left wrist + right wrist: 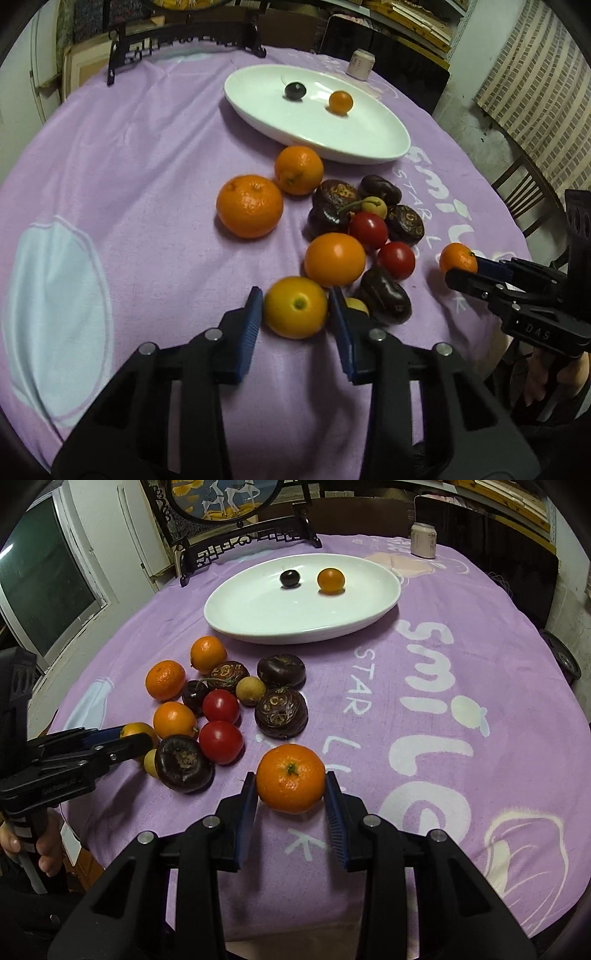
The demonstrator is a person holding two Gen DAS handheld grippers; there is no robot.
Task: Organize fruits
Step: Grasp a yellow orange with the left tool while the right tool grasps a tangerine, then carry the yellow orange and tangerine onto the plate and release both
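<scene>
Fruits (221, 716) lie heaped on the purple-covered counter (424, 738) near a white plate (258, 616). Left tongs (295, 308) clamp a yellow citrus (295, 306); right tongs (291, 784) grip a mandarin (291, 782).

Lilac cloth (369, 812) with white lettering, white plate (258, 620), orange mandarin (290, 783), red tomatoes (221, 741)

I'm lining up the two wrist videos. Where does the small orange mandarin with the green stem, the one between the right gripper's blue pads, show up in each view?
Left wrist view: the small orange mandarin sits far right, at the tips of the right gripper.
Right wrist view: bottom centre, clamped between the pads.
Shared landmark: the white oval plate.
</scene>
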